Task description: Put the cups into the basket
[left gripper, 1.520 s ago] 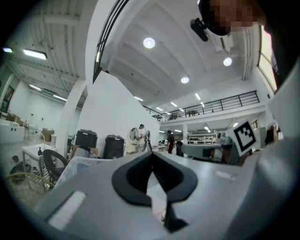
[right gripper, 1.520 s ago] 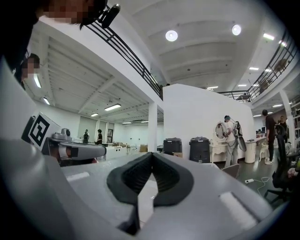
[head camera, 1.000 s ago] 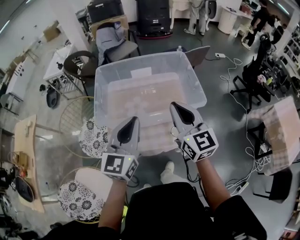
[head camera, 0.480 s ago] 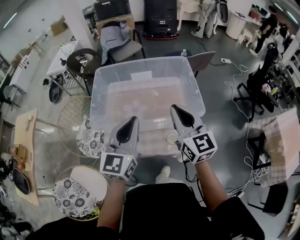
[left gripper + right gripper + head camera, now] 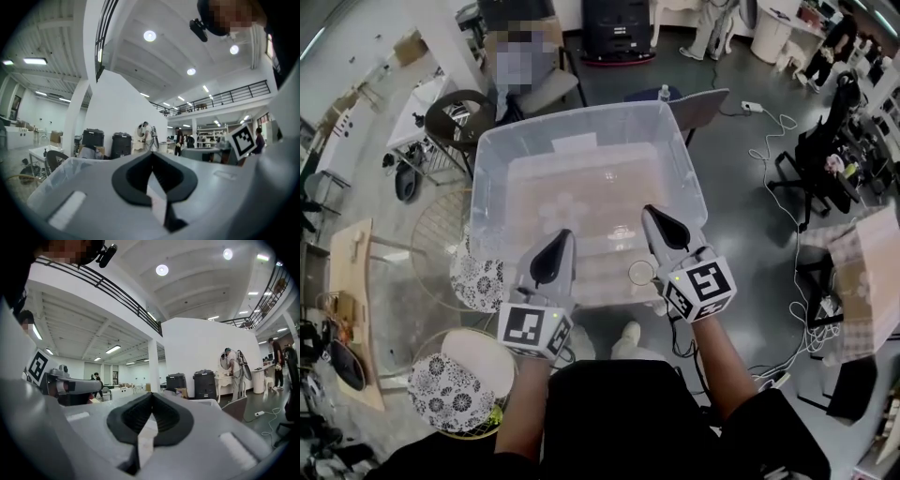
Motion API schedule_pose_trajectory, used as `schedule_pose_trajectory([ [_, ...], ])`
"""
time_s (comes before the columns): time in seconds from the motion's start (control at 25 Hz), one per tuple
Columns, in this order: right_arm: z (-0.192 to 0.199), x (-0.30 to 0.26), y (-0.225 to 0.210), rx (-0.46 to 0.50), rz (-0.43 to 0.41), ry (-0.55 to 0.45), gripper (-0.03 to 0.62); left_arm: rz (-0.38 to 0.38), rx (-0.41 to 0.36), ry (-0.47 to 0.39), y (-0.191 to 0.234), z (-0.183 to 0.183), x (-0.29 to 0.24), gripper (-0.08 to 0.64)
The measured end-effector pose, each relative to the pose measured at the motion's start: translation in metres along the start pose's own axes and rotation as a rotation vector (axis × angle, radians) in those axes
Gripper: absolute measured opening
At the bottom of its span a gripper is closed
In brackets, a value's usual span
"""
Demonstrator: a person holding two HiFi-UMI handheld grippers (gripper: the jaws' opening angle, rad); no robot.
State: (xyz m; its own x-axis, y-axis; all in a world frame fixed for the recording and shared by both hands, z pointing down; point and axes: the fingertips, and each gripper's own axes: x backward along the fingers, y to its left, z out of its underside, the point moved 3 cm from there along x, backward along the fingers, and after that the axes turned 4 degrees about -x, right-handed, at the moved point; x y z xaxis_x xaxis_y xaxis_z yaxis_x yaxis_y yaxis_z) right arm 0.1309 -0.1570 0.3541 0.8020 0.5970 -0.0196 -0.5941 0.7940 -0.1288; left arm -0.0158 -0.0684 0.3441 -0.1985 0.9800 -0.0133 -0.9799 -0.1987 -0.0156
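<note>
Both claws clenched and empty over the basket (image 5: 487, 197).
Head view: left gripper (image 5: 558, 248) and right gripper (image 5: 656, 217) hang over the basket's near wall; a clear cup (image 5: 640, 273) sits just beside the right one, seemingly inside. It looks light, thin, slick: pinch its rim gently. Open room above; stools (image 5: 483, 277) crowd the left. Gripper views: both pairs of jaws pressed together on nothing.

We hold the grey plastic left gripper (image 5: 563, 239) and the grey plastic right gripper (image 5: 652, 214) side by side ahead of us, apart, tips pointing away. Both pairs of jaws are pressed together on nothing, our bare forearms (image 5: 523, 412) stretched forward.
</note>
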Motion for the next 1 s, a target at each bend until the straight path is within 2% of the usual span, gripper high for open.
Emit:
schedule_pose_trajectory([
  [0.36, 0.019, 0.013, -0.007, -0.029, 0.112, 0.022, 0.002, 0.132, 0.008, 0.0, 0.001, 0.001, -0.022, 0.005],
  [0.56, 0.053, 0.03, -0.012, -0.068, 0.199, 0.05, 0.002, 0.204, 0.025, 0.003, 0.008, 0.006, -0.031, 0.005],
  [0.68, 0.082, 0.047, -0.02, -0.096, 0.273, 0.067, 0.003, 0.232, 0.034, 0.007, 0.01, 0.008, -0.036, 0.005],
  [0.8, 0.124, 0.059, -0.032, -0.122, 0.359, 0.141, 0.003, 0.256, 0.043, 0.003, 0.011, 0.008, -0.04, 0.005],
  [1.0, 0.21, 0.071, -0.056, -0.264, 0.463, 0.278, 0.003, 0.286, 0.022, 0.03, 0.007, 0.014, -0.047, 0.005],
])
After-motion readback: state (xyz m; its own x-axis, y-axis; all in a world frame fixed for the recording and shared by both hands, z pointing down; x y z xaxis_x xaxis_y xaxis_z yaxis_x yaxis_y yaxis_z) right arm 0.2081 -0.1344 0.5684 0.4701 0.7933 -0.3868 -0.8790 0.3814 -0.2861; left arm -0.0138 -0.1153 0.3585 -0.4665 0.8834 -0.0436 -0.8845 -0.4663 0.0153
